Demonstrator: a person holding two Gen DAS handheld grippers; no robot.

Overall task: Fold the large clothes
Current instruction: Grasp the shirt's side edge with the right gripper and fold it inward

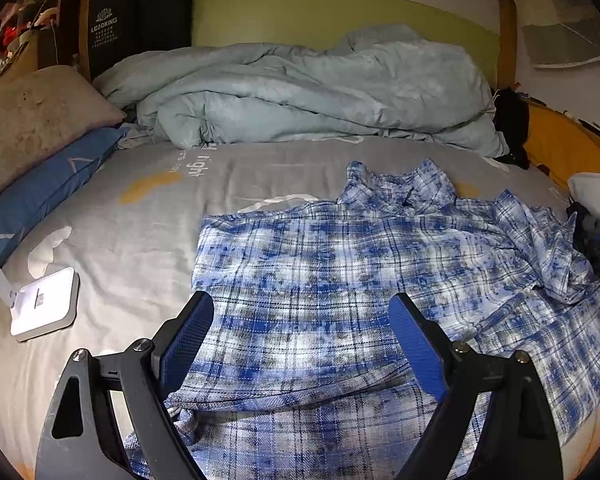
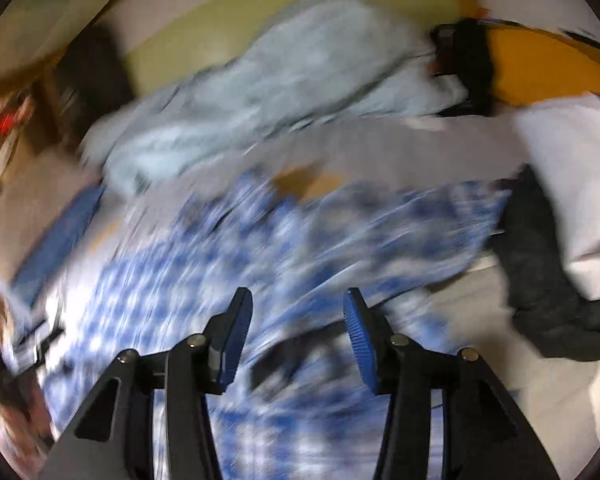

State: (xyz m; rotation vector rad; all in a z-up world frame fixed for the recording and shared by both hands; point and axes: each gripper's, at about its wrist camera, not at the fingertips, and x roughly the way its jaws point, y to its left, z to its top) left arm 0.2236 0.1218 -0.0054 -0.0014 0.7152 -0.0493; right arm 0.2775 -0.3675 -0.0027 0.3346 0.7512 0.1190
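Note:
A blue and white plaid shirt lies spread on the grey bed sheet, collar toward the far side, with its right sleeve area bunched up. My left gripper is open and empty, just above the shirt's near part. In the right wrist view everything is motion-blurred; the shirt shows below my right gripper, whose jaws stand apart with nothing between them.
A crumpled pale blue duvet lies at the far end of the bed. Pillows are at the left, with a white lamp base on the sheet. Dark and white clothes lie at the right edge.

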